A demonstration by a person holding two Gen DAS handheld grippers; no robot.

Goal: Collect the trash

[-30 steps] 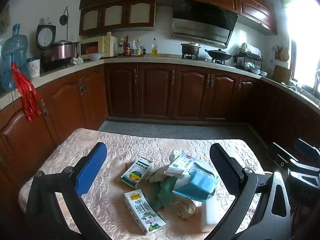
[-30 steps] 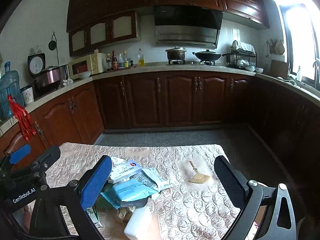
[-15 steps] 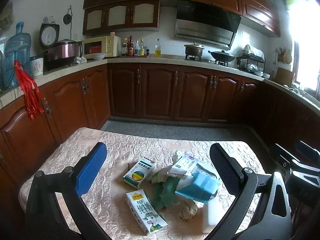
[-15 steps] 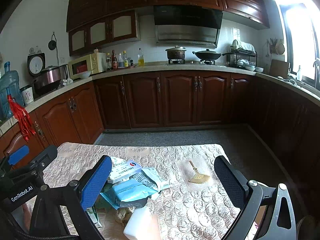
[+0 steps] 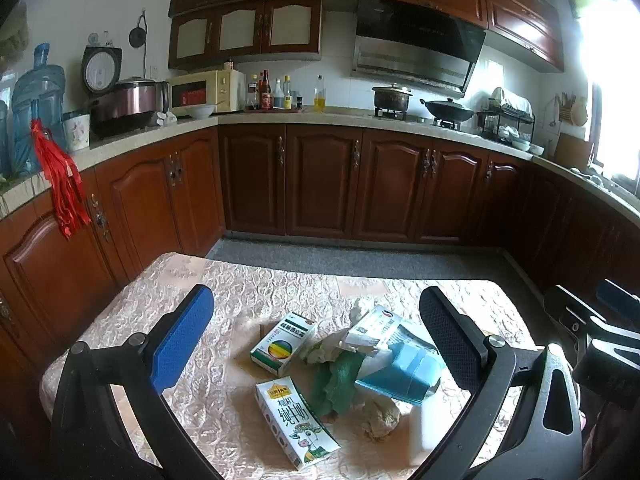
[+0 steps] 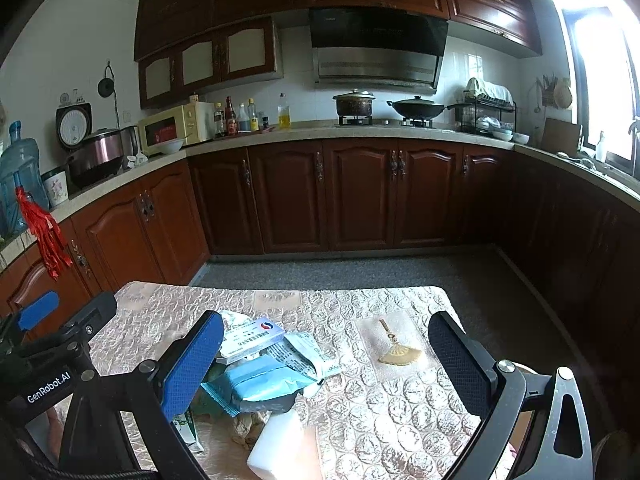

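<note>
Left gripper [image 5: 316, 332]: jaws spread wide, holding nothing.
Right gripper [image 6: 326, 354]: likewise wide, empty.
Trash pile [image 5: 344, 364]: mid-table [image 5: 132, 312].
Milk carton [image 5: 296, 420]: reads "纯牛奶".
Other gripper's body: "GenRobot.AI".
Medicine box [image 6: 250, 336]: print likely too small.

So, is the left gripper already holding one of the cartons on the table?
No, the left gripper is open and empty, above the table, with the milk carton lying untouched below it.

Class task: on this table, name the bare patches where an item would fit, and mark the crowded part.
Bare cloth lies left of the green box toward the table edge, and between the blue packet and the small fan ornament. Crowded: the heap around the milk carton and crumpled paper.
</note>
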